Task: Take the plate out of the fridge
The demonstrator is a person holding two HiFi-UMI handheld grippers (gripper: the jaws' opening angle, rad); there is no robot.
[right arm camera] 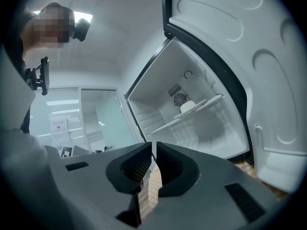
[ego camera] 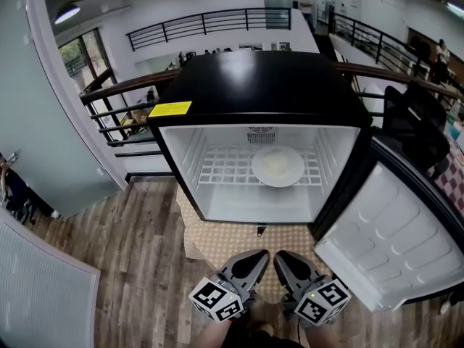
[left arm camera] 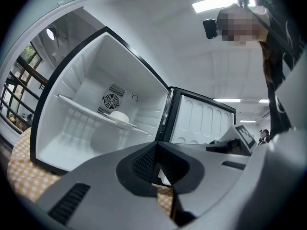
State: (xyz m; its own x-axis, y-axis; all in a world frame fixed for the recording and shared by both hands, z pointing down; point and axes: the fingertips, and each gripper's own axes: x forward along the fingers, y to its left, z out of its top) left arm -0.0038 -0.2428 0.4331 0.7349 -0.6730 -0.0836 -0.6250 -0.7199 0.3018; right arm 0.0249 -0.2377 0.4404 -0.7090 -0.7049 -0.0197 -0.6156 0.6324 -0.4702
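Presently: white plate [ego camera: 278, 166] lies on the wire shelf [ego camera: 217, 169] inside the mini fridge [ego camera: 261, 93], its door [ego camera: 391, 230] swung wide for access; left gripper [ego camera: 255, 257] and right gripper [ego camera: 286, 258] hang low, well short, fingers [right arm camera: 136, 164] closed, empty, seemingly not yet committed.

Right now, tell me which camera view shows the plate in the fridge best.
The head view: it looks down on the plate, whole and round on the wire shelf. Both gripper views catch it only small and nearly edge-on, far back on that shelf below the fan grille.
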